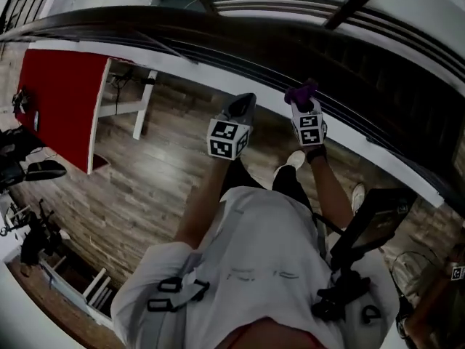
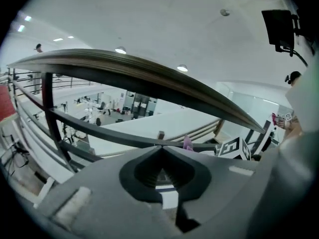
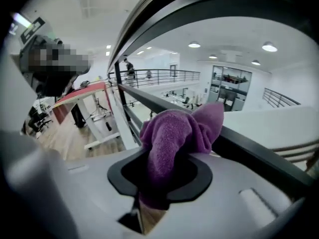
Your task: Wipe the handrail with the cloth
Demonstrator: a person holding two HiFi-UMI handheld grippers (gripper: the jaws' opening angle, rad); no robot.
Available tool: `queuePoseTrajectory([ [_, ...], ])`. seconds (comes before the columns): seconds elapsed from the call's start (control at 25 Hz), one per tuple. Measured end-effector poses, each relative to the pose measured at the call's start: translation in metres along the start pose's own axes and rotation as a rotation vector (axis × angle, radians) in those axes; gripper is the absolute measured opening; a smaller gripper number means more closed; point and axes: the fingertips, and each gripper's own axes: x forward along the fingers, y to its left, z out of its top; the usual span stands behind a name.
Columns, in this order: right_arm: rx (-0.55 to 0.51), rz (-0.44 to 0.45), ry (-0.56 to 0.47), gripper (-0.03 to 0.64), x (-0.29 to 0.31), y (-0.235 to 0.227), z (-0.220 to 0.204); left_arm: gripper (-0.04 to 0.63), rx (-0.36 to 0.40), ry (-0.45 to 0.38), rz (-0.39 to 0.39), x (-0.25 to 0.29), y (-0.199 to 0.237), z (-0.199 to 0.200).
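The dark handrail [image 1: 218, 31] curves across the top of the head view. My right gripper [image 1: 305, 99] is just under it, shut on a purple cloth [image 1: 300, 91] that bunches out past the jaws. In the right gripper view the cloth [image 3: 174, 138] fills the jaws, with the handrail [image 3: 164, 14] arching overhead. My left gripper [image 1: 243, 102] is beside it on the left, below the rail, with its jaws together and nothing between them. From the left gripper [image 2: 159, 147] view, the handrail [image 2: 149, 78] sweeps above, and the cloth [image 2: 187, 143] shows past a lower bar.
Thin lower rails [image 2: 99, 128] and dark posts [image 2: 47, 98] run under the handrail. A wood floor [image 1: 145, 187] lies below, with a red panel [image 1: 62, 100] and white desk legs [image 1: 142, 104] at left. A black device [image 1: 378, 217] hangs at my right side.
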Motion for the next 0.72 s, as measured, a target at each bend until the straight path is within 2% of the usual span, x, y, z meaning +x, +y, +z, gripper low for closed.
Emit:
queuePoseTrajectory([
  [0.12, -0.089, 0.137, 0.012, 0.091, 0.055, 0.073, 0.039, 0.002, -0.064, -0.024, 0.116, -0.034, 0.065, -0.006],
  [0.28, -0.143, 0.236, 0.015, 0.090, 0.121, 0.147, 0.075, 0.002, -0.112, -0.037, 0.216, -0.065, 0.136, -0.015],
  [0.52, -0.192, 0.305, 0.009, 0.089, 0.212, 0.227, 0.138, 0.002, -0.162, -0.047, 0.305, -0.095, 0.231, -0.017],
  [0.72, -0.275, 0.308, -0.028, 0.089, 0.288, 0.274, 0.187, 0.001, -0.168, -0.045, 0.345, -0.103, 0.297, -0.021],
])
